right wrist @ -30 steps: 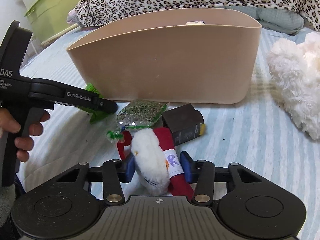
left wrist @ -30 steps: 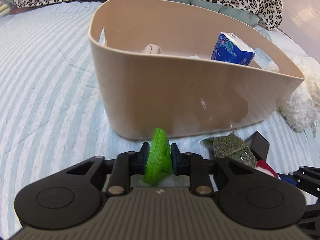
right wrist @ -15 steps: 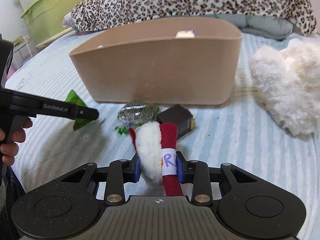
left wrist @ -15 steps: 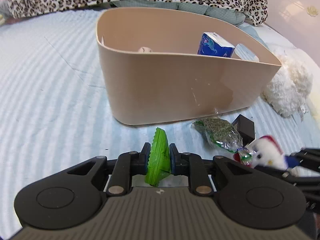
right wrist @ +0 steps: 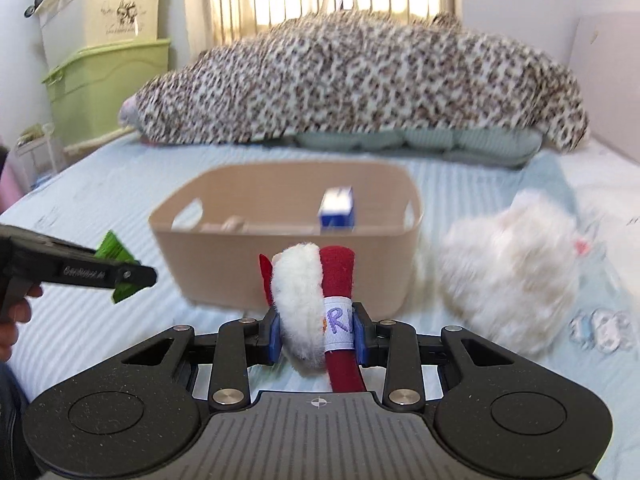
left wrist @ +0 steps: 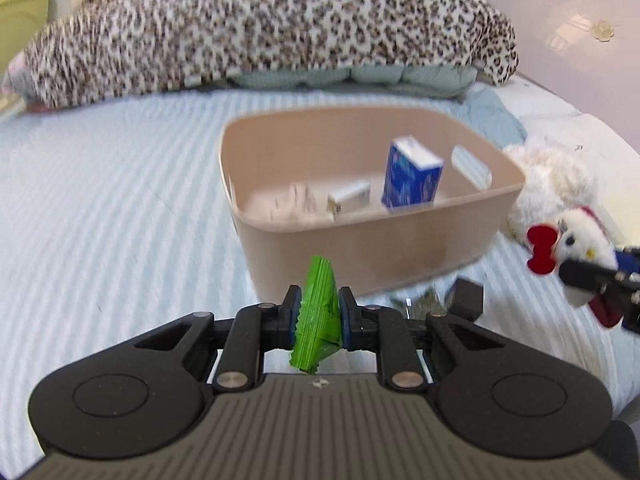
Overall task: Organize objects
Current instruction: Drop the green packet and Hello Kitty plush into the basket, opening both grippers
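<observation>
The beige bin point(left wrist: 372, 248) sits on the striped bedspread point(left wrist: 100, 220), holding a blue carton point(left wrist: 412, 178). Before its near wall, the left gripper point(left wrist: 319, 316) clamps a green packet point(left wrist: 318, 320); the right gripper point(right wrist: 318, 334) clamps a red-and-white plush toy point(right wrist: 312, 300). A white fluffy plush point(right wrist: 508, 272) lies right of the bin.

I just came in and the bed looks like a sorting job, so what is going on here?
A person is tidying loose items into the beige bin on the bed. The left gripper is shut on a green packet, and the right gripper is shut on a small red and white plush toy. Both are held in the air short of the bin, which already holds a blue carton and a small white box. A fluffy white plush lies beside the bin.
</observation>
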Demonstrator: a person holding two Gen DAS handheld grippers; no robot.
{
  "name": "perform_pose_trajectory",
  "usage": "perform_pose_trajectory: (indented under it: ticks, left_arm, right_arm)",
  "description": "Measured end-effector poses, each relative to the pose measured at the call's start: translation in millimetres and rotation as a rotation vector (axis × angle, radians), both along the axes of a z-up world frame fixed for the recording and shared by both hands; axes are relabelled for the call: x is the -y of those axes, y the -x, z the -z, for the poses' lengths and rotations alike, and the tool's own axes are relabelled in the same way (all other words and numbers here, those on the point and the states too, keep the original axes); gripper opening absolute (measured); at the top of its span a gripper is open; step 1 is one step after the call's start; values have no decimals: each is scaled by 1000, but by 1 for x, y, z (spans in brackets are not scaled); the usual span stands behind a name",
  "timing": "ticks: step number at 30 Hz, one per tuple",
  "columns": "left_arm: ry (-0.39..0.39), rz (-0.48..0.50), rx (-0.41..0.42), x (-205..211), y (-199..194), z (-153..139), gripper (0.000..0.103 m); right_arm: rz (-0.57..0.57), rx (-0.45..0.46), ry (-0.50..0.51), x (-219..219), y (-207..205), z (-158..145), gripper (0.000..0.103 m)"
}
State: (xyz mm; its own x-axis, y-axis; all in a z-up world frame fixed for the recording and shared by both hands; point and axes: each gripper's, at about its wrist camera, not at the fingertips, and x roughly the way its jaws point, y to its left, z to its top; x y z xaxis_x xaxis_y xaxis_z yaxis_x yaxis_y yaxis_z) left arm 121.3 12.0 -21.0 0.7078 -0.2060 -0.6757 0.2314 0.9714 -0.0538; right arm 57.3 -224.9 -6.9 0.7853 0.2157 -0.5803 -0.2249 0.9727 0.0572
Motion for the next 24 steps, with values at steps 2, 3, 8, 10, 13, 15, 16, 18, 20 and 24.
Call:
perform_pose_trajectory:
  ticks: [2,3,8,10,13,15,16,18,20,24]
  left_arm:
    - [-17,1,48,3,-2,-12,21]
    - [-20,3,68,4,-4,-18,21]
    - [-23,14,135,11,-20,-41,21]
    - [-22,16,151,14,-27,-47,21]
    - [-23,18,165,21,-41,-53,21]
    - [-27,22,166,28,-53,-53,21]
    - [-30,22,166,31,-57,-53,21]
    - [-35,17,159,38,-70,-52,21]
    - [-40,5,146,44,-82,-48,21]
    - [-52,-35,91,54,-110,-32,21]
  right_arm:
    - [22,22,11,2,-6,-12,32]
    - [31,32,16,2,-10,-17,32]
    - [66,76,20,8,-37,-39,32]
    - [77,98,21,9,-46,-45,32]
    - [102,112,2,10,-62,-48,32]
    - [113,117,-4,8,-75,-48,32]
    - [117,120,-3,6,-80,-48,32]
    - [121,122,-7,3,-91,-47,32]
    - [127,121,-13,0,-102,-45,32]
    - [129,94,14,-7,-124,-37,32]
